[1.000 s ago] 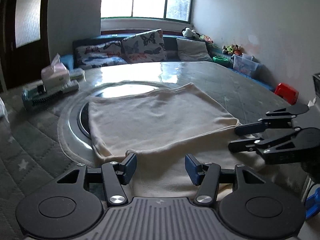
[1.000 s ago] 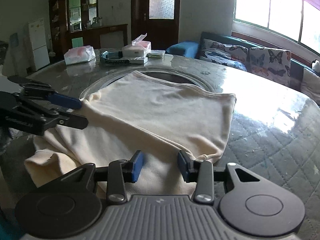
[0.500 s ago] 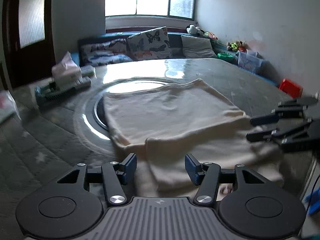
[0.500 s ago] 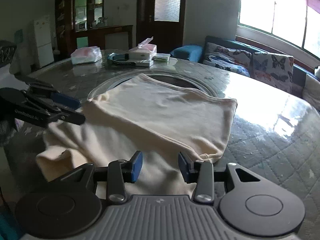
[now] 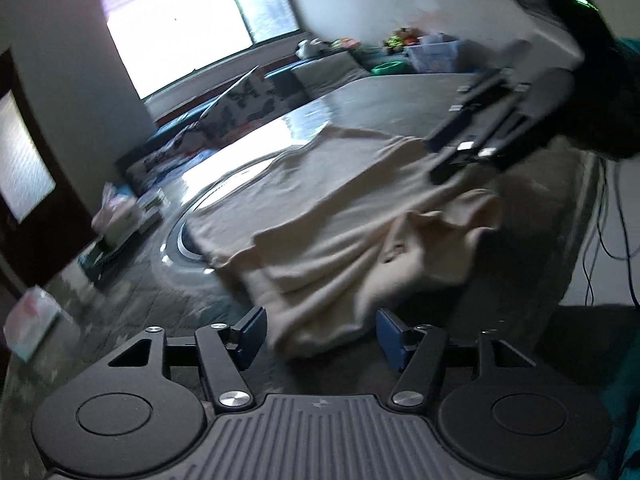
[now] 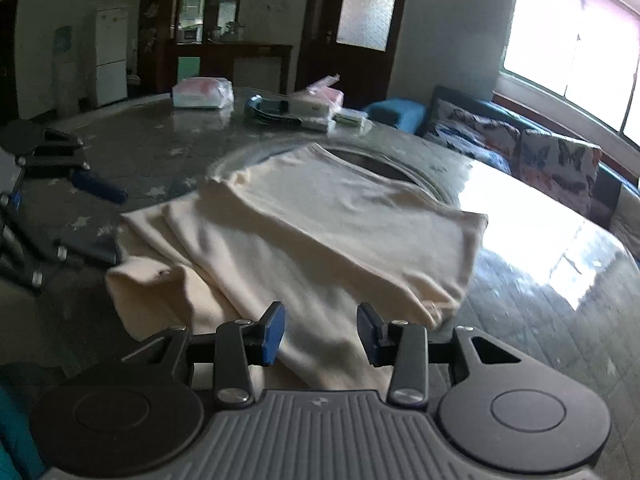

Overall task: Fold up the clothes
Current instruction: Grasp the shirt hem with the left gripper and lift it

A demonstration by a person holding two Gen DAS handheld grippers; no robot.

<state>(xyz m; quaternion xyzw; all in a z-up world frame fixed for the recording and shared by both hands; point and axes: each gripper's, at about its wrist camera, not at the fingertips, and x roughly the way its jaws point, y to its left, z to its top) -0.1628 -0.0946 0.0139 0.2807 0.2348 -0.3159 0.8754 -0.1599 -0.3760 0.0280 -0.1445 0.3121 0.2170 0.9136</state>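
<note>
Left wrist view: over the last second this camera has rolled hard and swung away to the left, so the table point(image 5: 132, 300) now runs tilted across the frame and everything is smeared by motion. The left gripper point(image 5: 320, 334) stands with its blue pads wide apart and nothing between them; the near hem of the cream garment point(image 5: 340, 216) lies just beyond them at 12 o'clock. The right gripper point(image 5: 476, 140) has risen to about 2 o'clock, above the cloth, where a second ago it sat low at 3 o'clock beside the edge. Its fingers look parted, though blur makes that uncertain. The garment's near right part is now bunched into a loose hump with a flap thrown over it.

Right wrist view: the right gripper point(image 6: 320, 334) is likewise spread and grips nothing, with the cloth's near edge point(image 6: 320, 344) between and under its pads. The left gripper point(image 6: 68, 216) has drawn back to 9 o'clock, off the fabric. The cream garment point(image 6: 328, 236) rests on the table, a layer lapped over its left side and a rumpled cuff at 8 o'clock.

As a judgement, both tools have let go after laying a fold, and the rumpled corner suggests folding remains unfinished.

Count: one garment, two grippers, one table; far across it, one tissue box point(image 6: 316, 100) and one plastic-wrapped pack point(image 6: 202, 93).
</note>
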